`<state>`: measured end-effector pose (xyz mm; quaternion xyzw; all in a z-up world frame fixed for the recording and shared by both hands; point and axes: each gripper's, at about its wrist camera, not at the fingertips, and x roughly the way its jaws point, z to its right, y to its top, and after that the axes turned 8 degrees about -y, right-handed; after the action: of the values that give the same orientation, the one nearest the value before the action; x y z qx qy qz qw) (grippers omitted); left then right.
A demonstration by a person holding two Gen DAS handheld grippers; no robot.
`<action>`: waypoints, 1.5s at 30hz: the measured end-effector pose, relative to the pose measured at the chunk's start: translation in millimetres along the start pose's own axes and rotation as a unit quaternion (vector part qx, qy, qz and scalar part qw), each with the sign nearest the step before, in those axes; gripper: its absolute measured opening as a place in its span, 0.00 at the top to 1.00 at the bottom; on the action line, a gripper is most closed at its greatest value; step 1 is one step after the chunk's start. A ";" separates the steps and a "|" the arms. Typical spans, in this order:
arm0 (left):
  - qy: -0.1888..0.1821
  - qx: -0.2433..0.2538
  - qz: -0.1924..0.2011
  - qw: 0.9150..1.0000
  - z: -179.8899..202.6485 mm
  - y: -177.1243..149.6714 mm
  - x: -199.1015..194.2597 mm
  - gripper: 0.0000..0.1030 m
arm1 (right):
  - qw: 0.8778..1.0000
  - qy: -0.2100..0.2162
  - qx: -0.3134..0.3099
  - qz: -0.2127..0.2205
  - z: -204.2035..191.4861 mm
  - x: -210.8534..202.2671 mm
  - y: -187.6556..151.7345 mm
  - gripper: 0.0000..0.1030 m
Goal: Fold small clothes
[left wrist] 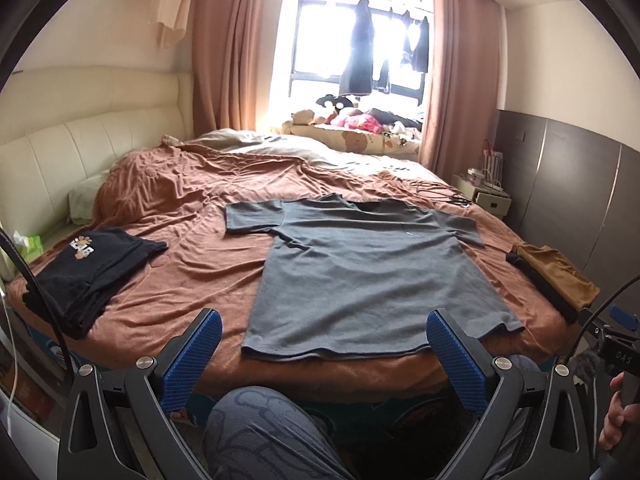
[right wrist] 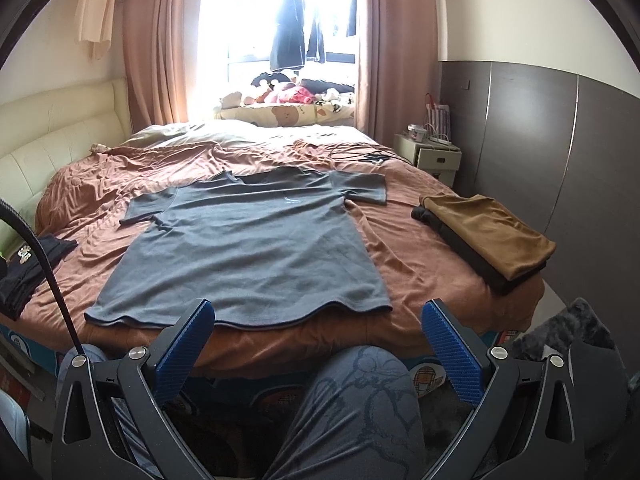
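Daylight floods the window [left wrist: 360, 48] behind the bed [left wrist: 192, 208], whose rumpled brown cover fills most of what we see. Flat on that cover, at the middle of the bed, lies the grey T-shirt [left wrist: 360, 276], sleeves spread and its hem running along the near edge. To the left of the T-shirt sits a stack of folded black clothes [left wrist: 92, 272]; to its right, near the bed's right edge, a folded tan garment [right wrist: 488, 228] rests on a dark one. Beyond that corner of the bed stands a small nightstand [right wrist: 432, 156], with items on top too small for us to identify. We see the left gripper [left wrist: 324, 360] held in the air just short of the hem, its blue-padded jaws spread wide and holding nothing. We see the right gripper [right wrist: 316, 348] likewise wide apart and empty, short of the bed's near edge, above a person's patterned trouser leg [right wrist: 352, 408].
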<state>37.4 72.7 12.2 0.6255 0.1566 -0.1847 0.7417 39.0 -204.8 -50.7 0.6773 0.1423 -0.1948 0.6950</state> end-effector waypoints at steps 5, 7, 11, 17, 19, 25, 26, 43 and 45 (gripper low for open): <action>0.033 -0.026 -0.030 0.999 -31.0 8.4 29.7 0.00 | 1.000 -0.003 0.000 -0.017 -9.5 31.0 17.4 0.00; 0.046 -0.041 -0.042 0.997 -44.3 10.9 41.2 0.00 | 1.000 -0.008 -0.002 -0.022 -16.6 39.3 22.5 0.00; 0.105 -0.066 -0.076 0.989 -72.9 14.3 69.5 0.00 | 0.999 -0.022 -0.011 -0.027 -31.1 61.9 33.8 0.00; 0.128 -0.097 -0.122 0.979 -111.3 13.9 108.1 0.00 | 0.998 -0.011 -0.030 -0.045 -50.6 94.7 43.4 0.00; 0.134 -0.104 -0.129 0.977 -121.4 14.3 117.0 0.00 | 0.998 -0.005 -0.030 -0.053 -54.5 106.4 47.6 0.00; 0.155 -0.110 -0.139 0.972 -142.2 22.8 144.6 0.00 | 0.997 -0.010 -0.041 -0.062 -65.6 135.3 63.9 0.00; 0.161 -0.109 -0.140 0.971 -145.0 24.8 149.0 0.00 | 0.997 -0.005 -0.041 -0.062 -67.8 139.9 67.4 0.00; 0.098 -0.121 -0.143 0.977 -191.0 73.7 230.8 0.00 | 0.995 0.049 -0.074 -0.035 -93.4 227.9 108.6 0.00; 0.082 -0.125 -0.131 0.980 -196.2 82.7 239.7 0.03 | 0.995 0.056 -0.073 -0.029 -97.5 237.7 110.0 0.00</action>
<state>287.6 259.7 -60.0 0.5144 0.3196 -0.2076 0.7682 306.5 -125.4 -67.0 0.6300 0.2146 -0.1651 0.7279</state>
